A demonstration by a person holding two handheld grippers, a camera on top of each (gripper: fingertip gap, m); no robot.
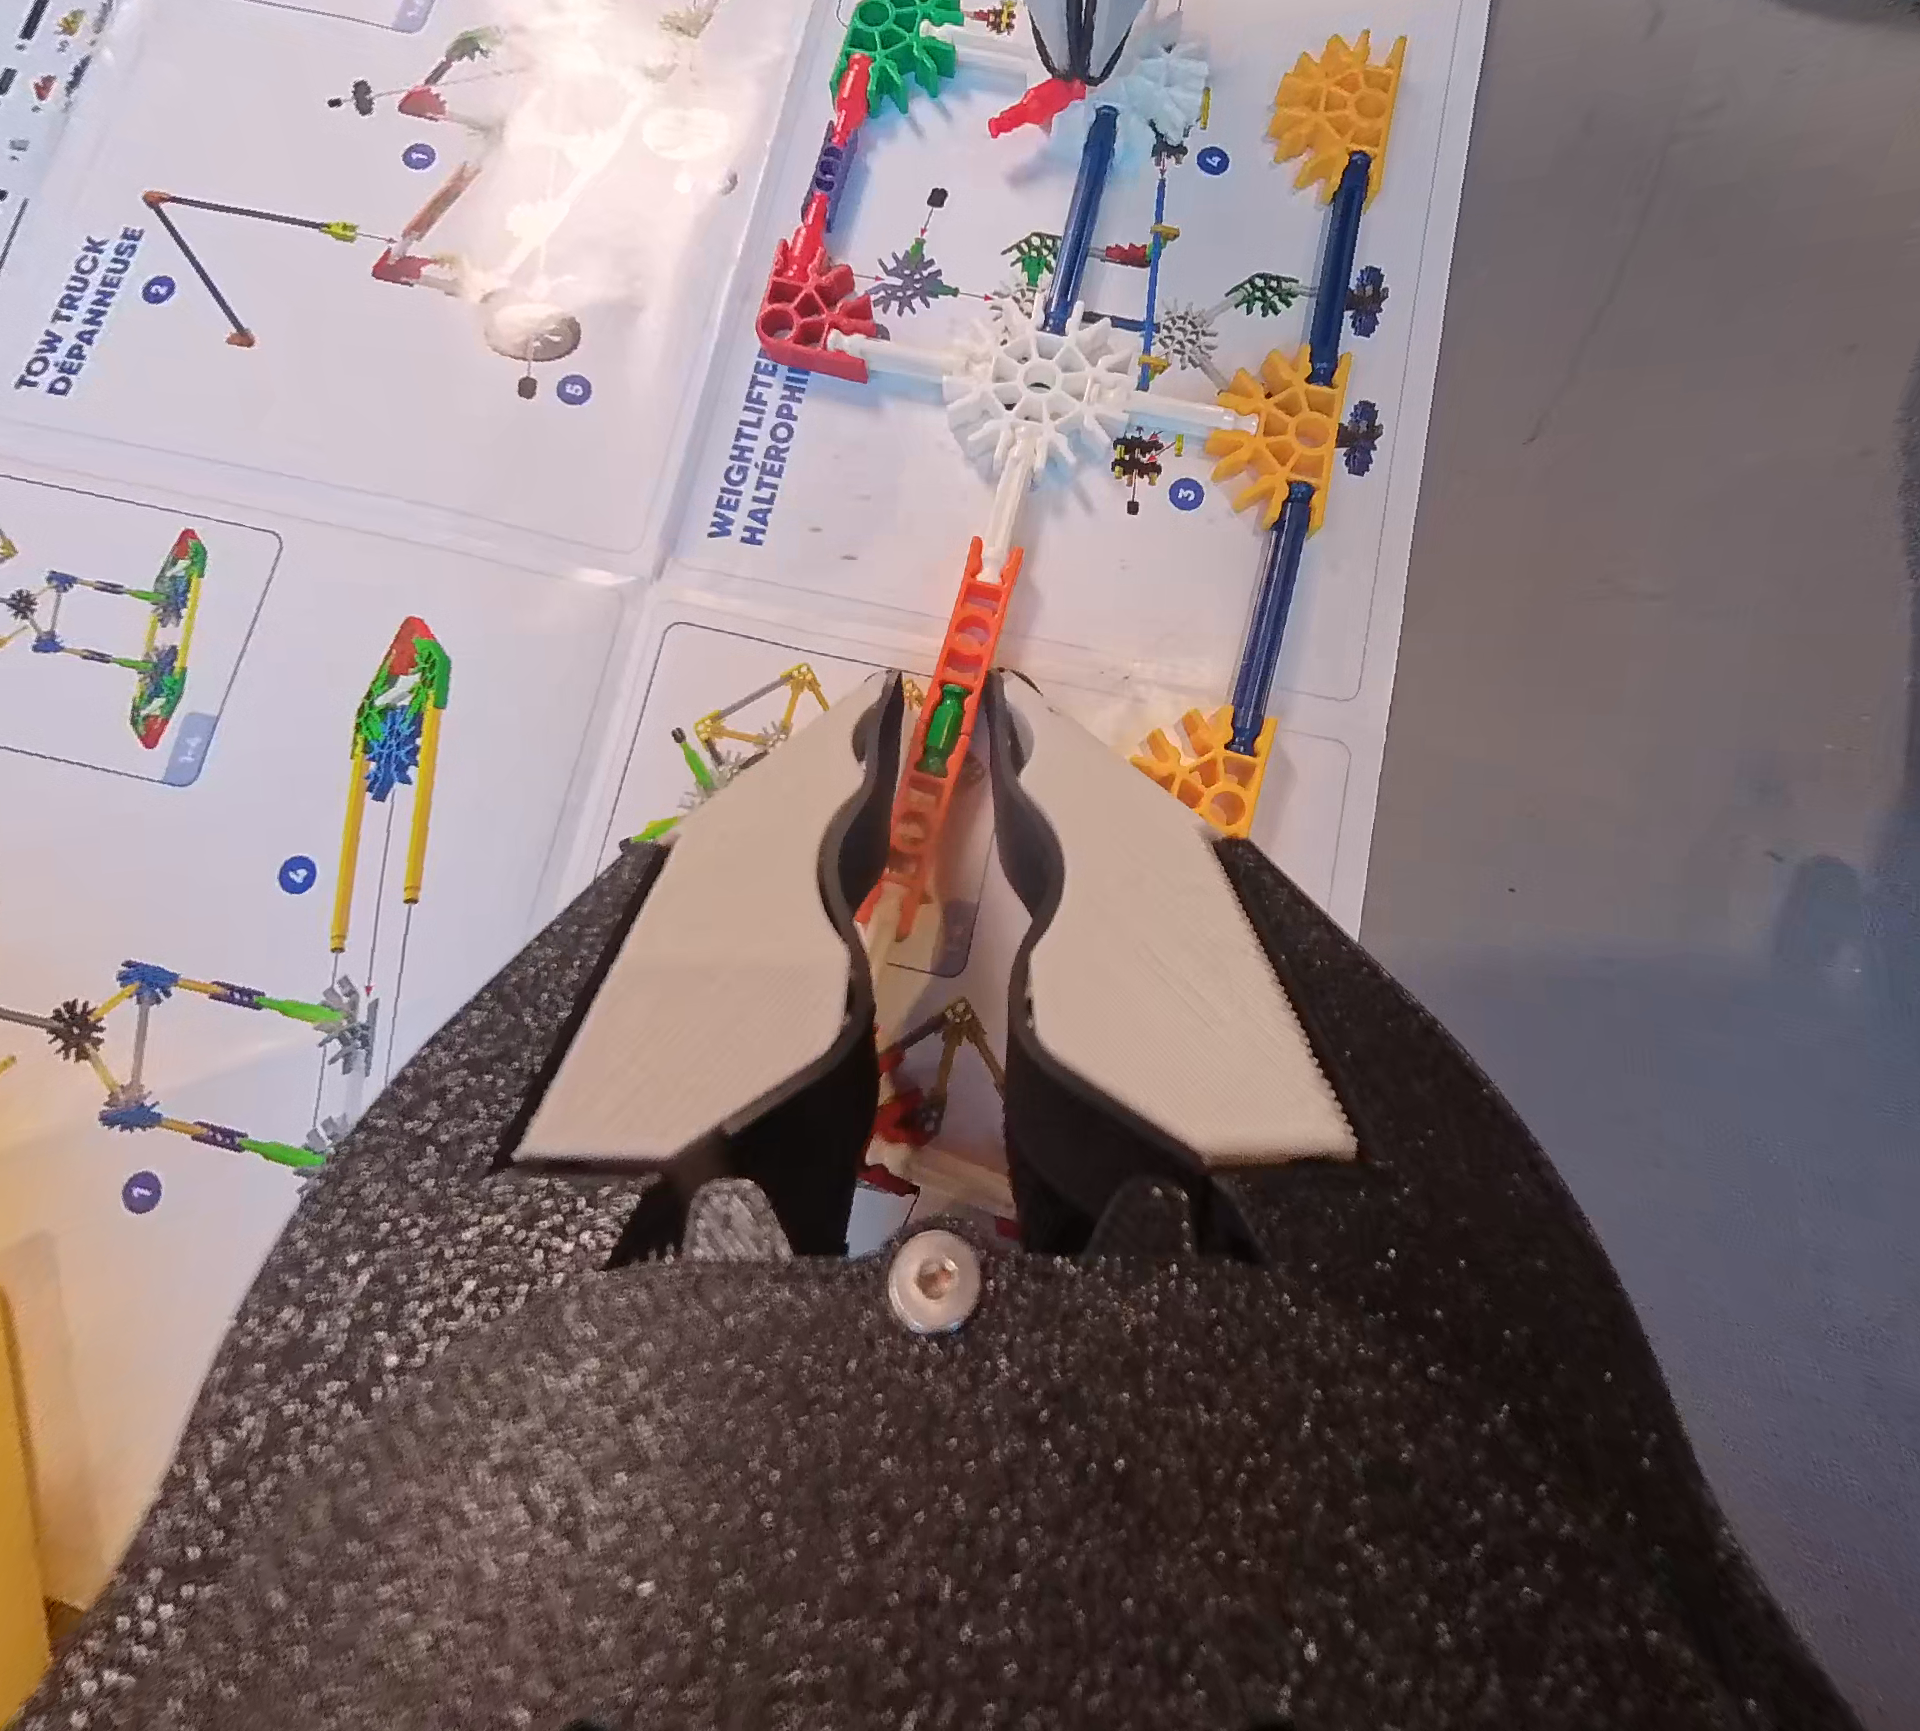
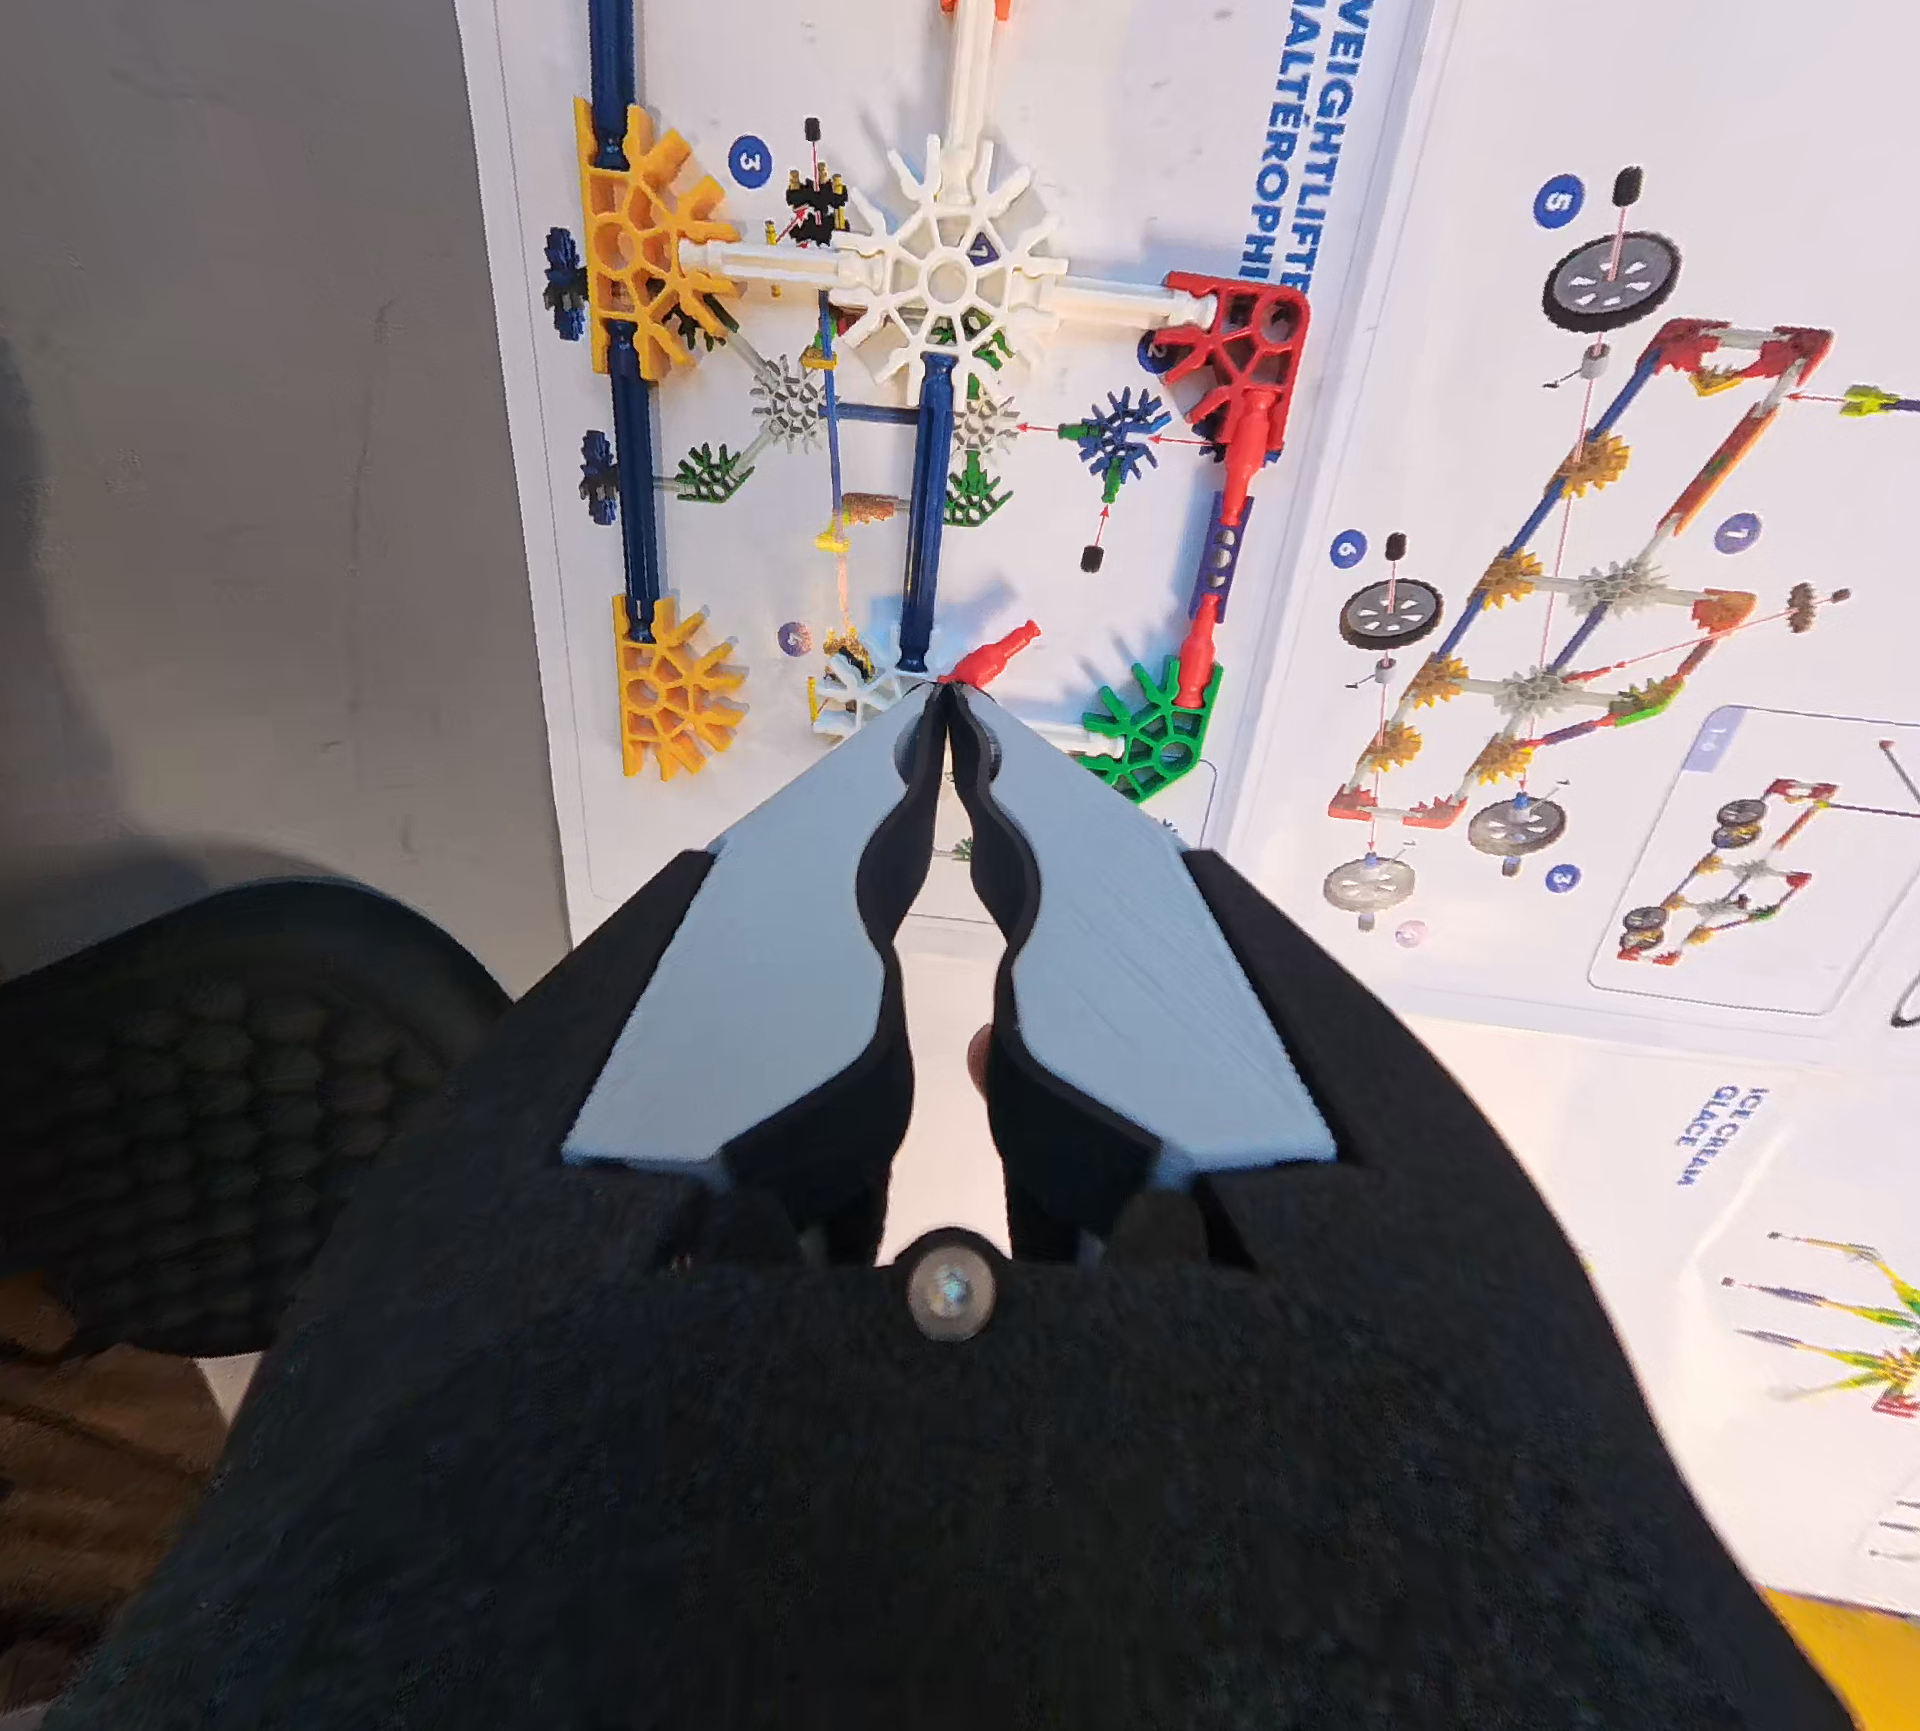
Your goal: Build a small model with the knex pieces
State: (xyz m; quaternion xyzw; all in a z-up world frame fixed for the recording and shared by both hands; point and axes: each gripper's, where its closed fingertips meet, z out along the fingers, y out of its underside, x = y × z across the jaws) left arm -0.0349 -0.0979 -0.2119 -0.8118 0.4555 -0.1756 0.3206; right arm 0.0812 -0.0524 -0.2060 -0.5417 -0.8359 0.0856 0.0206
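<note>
Left gripper [image 1: 943,694]: grey printed fingers with black wavy rubber liners, jaws narrowed about an orange slotted plastic connector strip [image 1: 961,642], which appears to be pinched near its middle. A short green plastic rod [image 1: 943,731] is seen clipped in the strip between the jaws. The hold is judged firm, since the liners bear on the strip's flat sides.

The strip is joined by a white ribbed plastic rod [image 1: 1008,507] to a white snowflake-shaped plastic hub [image 1: 1039,382] at the centre of a flat toy frame. The frame is laid on a glossy, creased printed instruction sheet [image 1: 416,486], close to the sheet edge that borders the bare grey table [image 1: 1662,642].

On the frame, left to right in the left wrist view: a red corner connector [image 1: 805,320], a green fan connector [image 1: 904,34], dark blue rods [image 1: 1081,227] and yellow half-round connectors [image 1: 1288,424]. All are hard, shiny moulded plastic with notched sockets.

Right gripper [image 2: 940,692]: jaws pressed together at the very tips on the end of a small red plastic rod [image 2: 995,651], beside a smaller white hub [image 1: 1169,81]. Only the rod's end is caught, so that hold is judged slight.
</note>
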